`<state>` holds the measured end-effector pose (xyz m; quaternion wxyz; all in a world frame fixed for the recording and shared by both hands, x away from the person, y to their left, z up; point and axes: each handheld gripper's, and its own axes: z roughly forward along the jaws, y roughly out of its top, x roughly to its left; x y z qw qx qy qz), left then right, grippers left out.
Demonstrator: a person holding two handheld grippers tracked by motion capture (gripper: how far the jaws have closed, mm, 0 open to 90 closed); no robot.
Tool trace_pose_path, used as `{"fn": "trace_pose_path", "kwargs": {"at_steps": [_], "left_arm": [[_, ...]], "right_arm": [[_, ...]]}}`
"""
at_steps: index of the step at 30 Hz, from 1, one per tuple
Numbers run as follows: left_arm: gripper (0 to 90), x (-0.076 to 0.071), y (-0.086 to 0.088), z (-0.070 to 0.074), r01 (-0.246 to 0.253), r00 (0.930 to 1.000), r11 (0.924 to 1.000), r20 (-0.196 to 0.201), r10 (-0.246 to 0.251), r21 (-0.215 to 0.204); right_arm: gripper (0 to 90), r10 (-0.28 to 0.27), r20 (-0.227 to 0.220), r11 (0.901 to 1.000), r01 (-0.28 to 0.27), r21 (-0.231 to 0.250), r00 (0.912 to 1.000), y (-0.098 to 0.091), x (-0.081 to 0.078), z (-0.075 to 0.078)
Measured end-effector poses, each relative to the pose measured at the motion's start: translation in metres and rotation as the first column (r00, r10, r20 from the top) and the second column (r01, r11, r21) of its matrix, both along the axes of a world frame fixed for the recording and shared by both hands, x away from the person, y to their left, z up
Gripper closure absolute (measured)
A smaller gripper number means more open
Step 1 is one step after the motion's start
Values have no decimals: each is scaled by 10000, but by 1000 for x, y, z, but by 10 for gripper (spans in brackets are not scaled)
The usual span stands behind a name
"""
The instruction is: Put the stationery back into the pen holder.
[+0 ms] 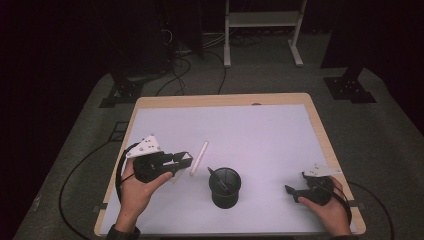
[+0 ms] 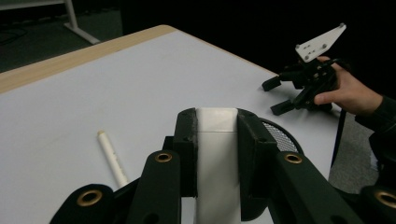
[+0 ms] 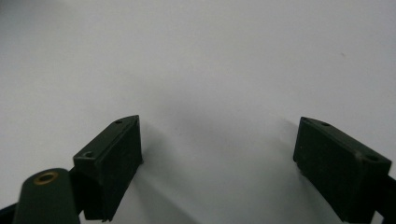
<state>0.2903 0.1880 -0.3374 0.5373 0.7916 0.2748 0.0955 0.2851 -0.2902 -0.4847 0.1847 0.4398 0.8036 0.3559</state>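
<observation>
**My left tongs grip a white block beside the black cup**

From the high view, I see a table covered with a pale sheet. My left gripper sits at the left side of the table, its jaws pointing toward the middle and closed on a white block. Just beyond the jaw tips lies a white stick, flat on the sheet. A black mesh cup stands upright near the table's front, between my two hands, with a dark tool leaning inside it. My right gripper rests low at the right side, well apart from the cup, with its jaws spread and nothing between them.

From the left gripper view, my two black jaws press on either side of the white block, which stands between them. The white stick lies on the sheet to the left, and the cup's mesh rim peeks out behind the right jaw. My right gripper is farther off, near the table's edge.

From the right gripper view, my right gripper has its jaws wide apart over bare sheet, holding nothing.
</observation>
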Motion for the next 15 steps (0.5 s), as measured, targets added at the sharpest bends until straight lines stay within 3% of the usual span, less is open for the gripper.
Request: {"fn": "trace_pose_path", "kwargs": {"at_steps": [15], "left_arm": [[711, 3, -24, 9, 822, 9965, 9952, 201, -813, -522]], "right_arm": [[142, 3, 0, 10000, -3, 1, 10000, 0, 0, 0]]}}
